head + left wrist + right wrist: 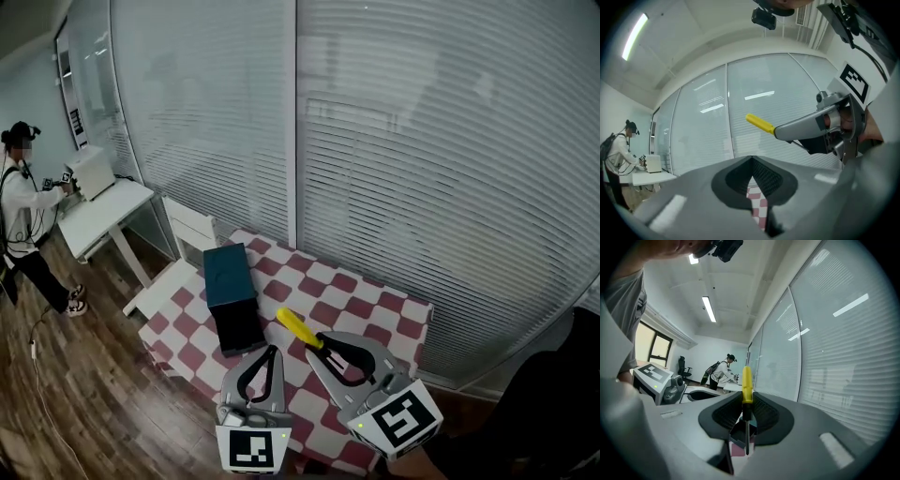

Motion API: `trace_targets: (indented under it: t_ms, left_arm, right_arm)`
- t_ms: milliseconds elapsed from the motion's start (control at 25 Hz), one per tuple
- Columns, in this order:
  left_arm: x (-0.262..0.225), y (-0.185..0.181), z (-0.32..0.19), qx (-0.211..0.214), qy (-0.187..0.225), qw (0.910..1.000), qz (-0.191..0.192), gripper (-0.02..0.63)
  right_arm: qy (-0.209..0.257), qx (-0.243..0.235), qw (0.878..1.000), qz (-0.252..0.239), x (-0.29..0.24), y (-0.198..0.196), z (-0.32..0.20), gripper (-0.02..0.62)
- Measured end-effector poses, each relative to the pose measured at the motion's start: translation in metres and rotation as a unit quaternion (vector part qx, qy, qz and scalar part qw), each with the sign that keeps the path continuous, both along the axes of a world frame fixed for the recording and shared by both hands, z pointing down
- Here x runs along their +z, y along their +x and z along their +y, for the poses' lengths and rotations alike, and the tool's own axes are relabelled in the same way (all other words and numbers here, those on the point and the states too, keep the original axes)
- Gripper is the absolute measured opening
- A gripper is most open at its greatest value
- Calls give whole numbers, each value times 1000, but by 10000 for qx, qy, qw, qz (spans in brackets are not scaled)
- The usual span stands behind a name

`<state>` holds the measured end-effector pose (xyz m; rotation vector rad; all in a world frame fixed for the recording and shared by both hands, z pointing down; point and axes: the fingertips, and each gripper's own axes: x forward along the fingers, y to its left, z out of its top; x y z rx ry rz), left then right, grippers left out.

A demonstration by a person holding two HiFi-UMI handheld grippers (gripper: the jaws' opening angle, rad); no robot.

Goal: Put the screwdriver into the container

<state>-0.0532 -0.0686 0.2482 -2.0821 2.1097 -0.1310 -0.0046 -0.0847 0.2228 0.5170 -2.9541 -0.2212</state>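
The screwdriver [298, 327] has a yellow handle and a thin metal shaft. My right gripper [319, 349] is shut on it near the handle's base, with the handle sticking out past the jaw tips toward the far left. In the right gripper view the screwdriver [746, 385] stands between the jaws of that gripper [746, 405], its shaft running back toward the camera. The container [238, 326] is an open black box with a teal lid [228, 272], lying on the checkered table left of both grippers. My left gripper [273, 352] is shut and holds nothing; its own view shows its jaws [752, 160] meeting and the screwdriver handle [760, 123] above.
The red-and-white checkered tablecloth [375, 305] covers a small table against a glass wall with blinds [422, 169]. A white bench [173, 272] stands at the table's left. Further left a person [23, 211] stands at a white desk [98, 214]. Wooden floor [94, 394] lies beneath.
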Motion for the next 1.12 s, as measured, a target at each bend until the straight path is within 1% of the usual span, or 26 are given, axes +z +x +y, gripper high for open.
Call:
trace_targets:
  t_ms: [80, 200, 360, 480, 680, 880, 1120]
  left_arm:
    - [-4, -12, 5, -132, 42, 9999, -51, 0]
    - [-5, -32, 11, -332, 88, 9994, 18, 0]
    - [2, -56, 13, -384, 77, 9992, 88, 0]
    - [9, -81, 8, -371, -10, 9993, 102, 0]
    - [12, -124, -8, -276, 0, 9995, 126, 0]
    - [30, -157, -26, -222, -190, 9981, 550, 0]
    - [57, -188, -45, -153, -492, 9963, 692, 0]
  right_arm:
    - [-2, -96, 9999, -41, -1, -9, 7, 95]
    - [-35, -177, 9998, -29, 3, -22, 13, 95]
    - [-153, -174, 9997, 68, 15, -46, 11, 95]
    - [-229, -172, 9995, 140, 24, -72, 4, 95]
    - [-399, -66, 9987, 305, 43, -115, -14, 95]
    - [-649, 123, 9960, 602, 72, -144, -34, 95]
    - [-985, 356, 9904, 901, 113, -170, -58, 95]
